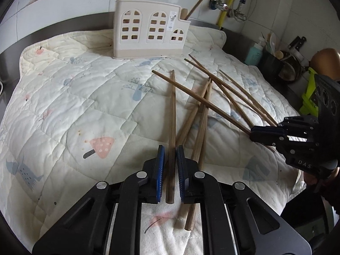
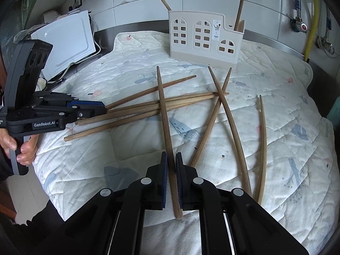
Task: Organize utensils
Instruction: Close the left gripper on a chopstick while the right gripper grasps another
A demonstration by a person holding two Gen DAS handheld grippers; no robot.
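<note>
Wooden chopsticks [image 2: 161, 108] scattered before the holder [image 2: 205, 38], light, stiff, prone to roll; best pinched near thick ends, as left gripper [image 1: 170, 159] and right gripper [image 2: 171, 165], clamped, each on one.

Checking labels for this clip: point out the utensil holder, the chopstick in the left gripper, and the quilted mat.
utensil holder [image 1: 146, 31], left wrist view, front wall
chopstick [image 1: 171, 114], left wrist view, mid-shaft
quilted mat [image 1: 70, 97], left wrist view, bare patch

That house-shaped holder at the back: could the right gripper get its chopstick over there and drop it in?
Probably yes. The right gripper is shut on a chopstick, and only loose chopsticks lie flat on the quilt before the holder, whose top is open.
</note>
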